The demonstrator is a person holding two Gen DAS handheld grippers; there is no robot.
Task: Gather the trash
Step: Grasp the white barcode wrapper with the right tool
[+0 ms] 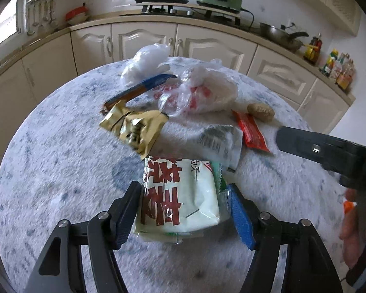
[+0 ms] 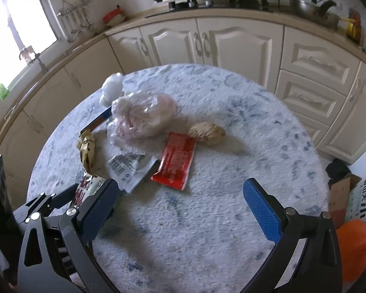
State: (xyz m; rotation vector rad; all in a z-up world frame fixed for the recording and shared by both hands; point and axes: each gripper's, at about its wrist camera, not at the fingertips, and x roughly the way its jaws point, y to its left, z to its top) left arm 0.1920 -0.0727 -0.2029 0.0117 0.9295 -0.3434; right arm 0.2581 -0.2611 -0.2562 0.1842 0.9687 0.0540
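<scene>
Trash lies on a round table with a blue-white fuzzy cover (image 1: 61, 158). My left gripper (image 1: 183, 202) has its jaws around a white packet with red characters (image 1: 180, 193), both pads against its sides. Beyond it lie a gold wrapper (image 1: 134, 129), a white barcode wrapper (image 1: 219, 144), a red sachet (image 1: 252, 134), a peanut shell (image 1: 259, 112), a crumpled clear bag (image 1: 197, 92) and a blue-brown wrapper (image 1: 139, 90). My right gripper (image 2: 180, 200) is open and empty above the cover, just short of the red sachet (image 2: 177, 161) and barcode wrapper (image 2: 129, 168).
A white crumpled bag (image 1: 146, 63) lies at the table's far edge. Cream kitchen cabinets (image 1: 207, 44) curve behind the table, with a stove and pans on the counter. On the floor at right are a cardboard box (image 2: 339, 190) and an orange bag (image 2: 356, 244).
</scene>
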